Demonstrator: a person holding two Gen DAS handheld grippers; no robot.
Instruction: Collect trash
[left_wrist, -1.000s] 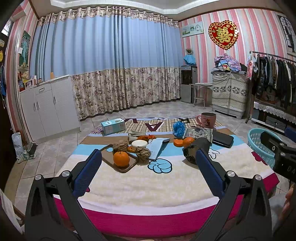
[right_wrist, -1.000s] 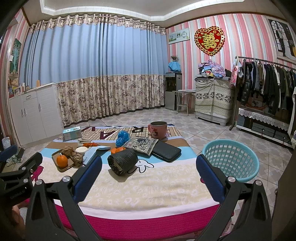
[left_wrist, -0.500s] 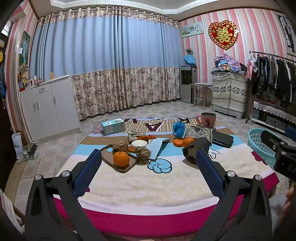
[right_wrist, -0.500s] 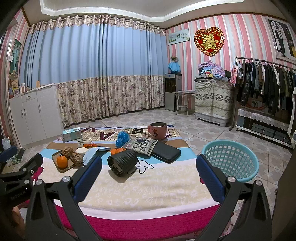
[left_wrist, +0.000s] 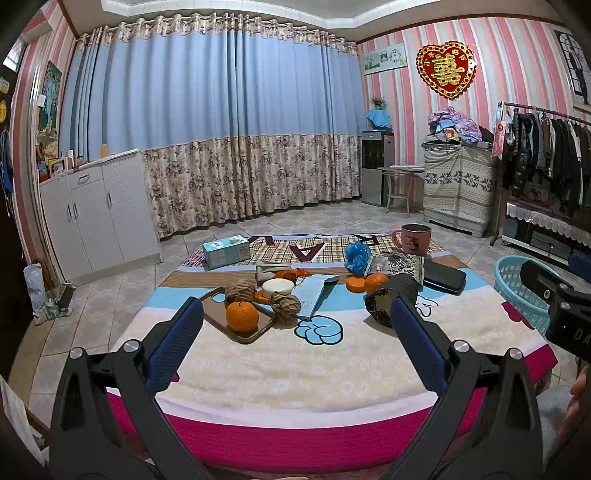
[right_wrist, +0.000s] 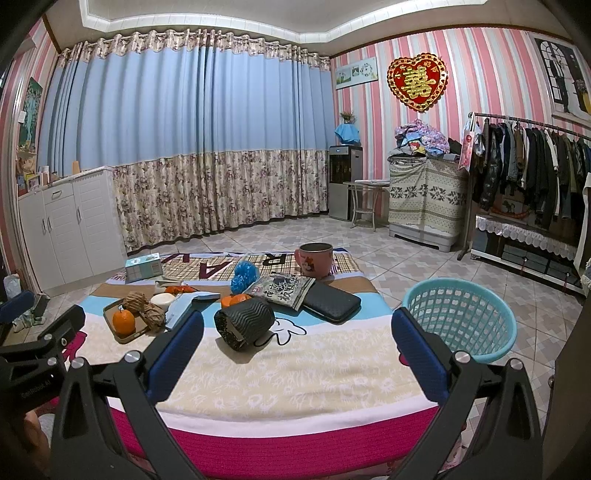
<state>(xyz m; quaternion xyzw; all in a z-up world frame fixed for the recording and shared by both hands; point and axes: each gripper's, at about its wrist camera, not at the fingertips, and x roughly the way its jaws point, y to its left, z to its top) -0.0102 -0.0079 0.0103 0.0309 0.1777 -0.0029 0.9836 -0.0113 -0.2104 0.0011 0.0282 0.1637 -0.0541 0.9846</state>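
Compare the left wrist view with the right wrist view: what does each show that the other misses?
Only the left wrist view shows the grey bag on the floor beside the white cabinet. Only the right wrist view shows the turquoise laundry basket whole; the left view cuts it off behind the right gripper. Both share the bed with the tray holding a whole orange, the blue crumpled wrapper, the pink mug and the toppled black ribbed cup. The left gripper and the right one are both open and empty.
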